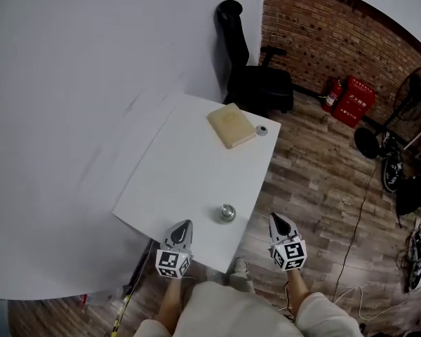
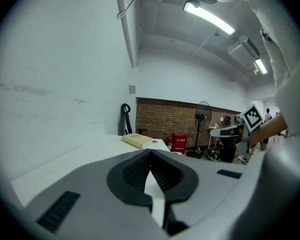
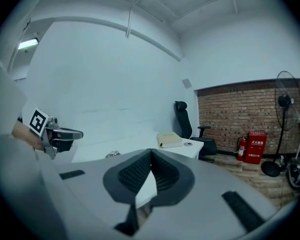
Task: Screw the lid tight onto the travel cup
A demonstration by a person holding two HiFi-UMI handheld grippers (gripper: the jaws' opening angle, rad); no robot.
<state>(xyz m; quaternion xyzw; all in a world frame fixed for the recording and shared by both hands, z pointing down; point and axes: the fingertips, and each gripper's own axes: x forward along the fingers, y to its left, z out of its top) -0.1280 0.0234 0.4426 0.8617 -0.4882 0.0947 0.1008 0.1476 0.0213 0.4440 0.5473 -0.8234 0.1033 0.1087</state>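
While left hand-held gripper [image 1: 185, 224] and right hand-held gripper [image 1: 276, 219] both closed, empty: travel cup [image 1: 227, 213], round, shiny silver.

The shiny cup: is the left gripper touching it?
Apart. The head view shows bare table between the shiny cup and the left gripper.

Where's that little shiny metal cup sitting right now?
In the head view, the shiny metal cup stands on the white table near its front edge, between the left gripper and right gripper, far from the tan book.
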